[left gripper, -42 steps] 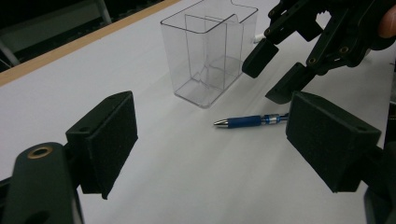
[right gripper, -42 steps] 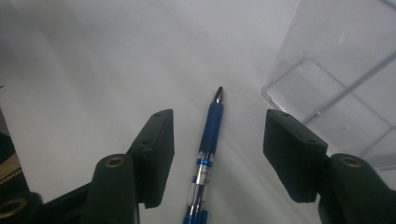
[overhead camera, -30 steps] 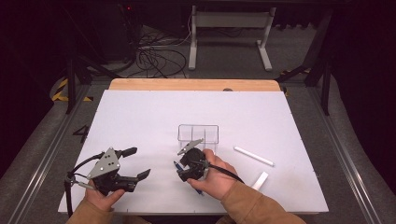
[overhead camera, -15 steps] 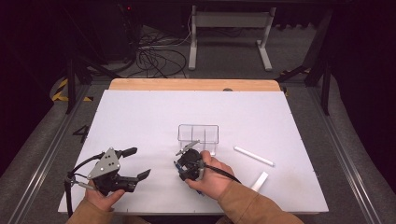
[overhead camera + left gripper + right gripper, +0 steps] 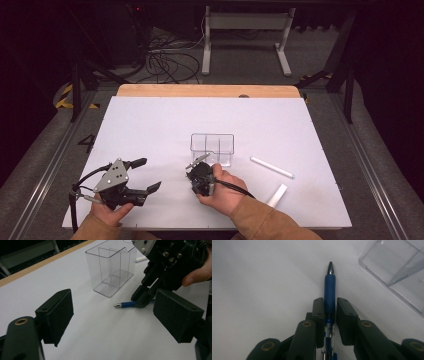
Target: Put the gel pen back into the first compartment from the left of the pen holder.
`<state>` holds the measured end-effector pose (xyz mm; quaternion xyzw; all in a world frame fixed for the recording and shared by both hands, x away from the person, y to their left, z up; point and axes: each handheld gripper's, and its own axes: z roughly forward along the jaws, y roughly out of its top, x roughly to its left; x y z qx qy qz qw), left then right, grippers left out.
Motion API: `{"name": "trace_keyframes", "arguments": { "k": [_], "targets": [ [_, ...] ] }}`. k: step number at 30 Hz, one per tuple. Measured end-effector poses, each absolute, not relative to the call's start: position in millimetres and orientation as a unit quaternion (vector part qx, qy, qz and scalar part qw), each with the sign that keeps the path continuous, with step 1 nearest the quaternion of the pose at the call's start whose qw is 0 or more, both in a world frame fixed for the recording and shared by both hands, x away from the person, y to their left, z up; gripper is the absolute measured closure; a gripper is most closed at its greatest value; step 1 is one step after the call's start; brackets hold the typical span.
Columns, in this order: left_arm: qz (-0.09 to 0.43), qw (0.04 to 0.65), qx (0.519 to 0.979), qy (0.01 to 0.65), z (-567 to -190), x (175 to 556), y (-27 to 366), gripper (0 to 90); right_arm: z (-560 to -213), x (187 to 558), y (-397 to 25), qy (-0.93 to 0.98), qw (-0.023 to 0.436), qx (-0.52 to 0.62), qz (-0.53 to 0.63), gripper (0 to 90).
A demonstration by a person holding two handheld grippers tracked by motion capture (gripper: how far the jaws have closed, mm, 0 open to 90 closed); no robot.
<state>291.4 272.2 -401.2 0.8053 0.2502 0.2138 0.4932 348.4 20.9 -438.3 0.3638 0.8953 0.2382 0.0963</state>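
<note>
Gripping the blue pen (image 5: 329, 287) lengthwise, the right gripper (image 5: 329, 308) rests it on the table (image 5: 150, 125) beside the clear organizer (image 5: 212, 148); lift squarely (seemingly tip-forward) before tilting. The left gripper (image 5: 112, 315) waits with jaws spread.

pens: 1 blue (image 5: 329, 287) | clear boxes: 1 (image 5: 212, 148) | white sticks: 2 (image 5: 271, 167) (image 5: 277, 195) | grippers: 2 (image 5: 145, 175) (image 5: 194, 172)

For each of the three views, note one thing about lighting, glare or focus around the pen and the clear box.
High view: the white table is evenly lit, the floor behind dark. Left gripper view: its own jaws are blurred, the blue pen sharper, and the clear box shows pale reflections. Right gripper view: glare glints on the pen's metal tip.
</note>
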Motion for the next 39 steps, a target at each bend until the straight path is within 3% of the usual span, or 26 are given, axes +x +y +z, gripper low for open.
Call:
{"name": "trace_keyframes", "arguments": {
  "k": [14, 39],
  "targets": [
    [0.215, 0.493, 0.805, 0.249, -400.9, 291.2, 272.4, 17.3, -437.1, 347.7, 21.0, 0.897, 0.097, 0.360, 0.238, 79.9],
    [0.214, 0.495, 0.805, 0.249, -400.8, 292.0, 271.5, 17.3, -395.0, 338.4, 6.7, 0.882, 0.123, 0.335, 0.308, 79.9]
  ]
}}
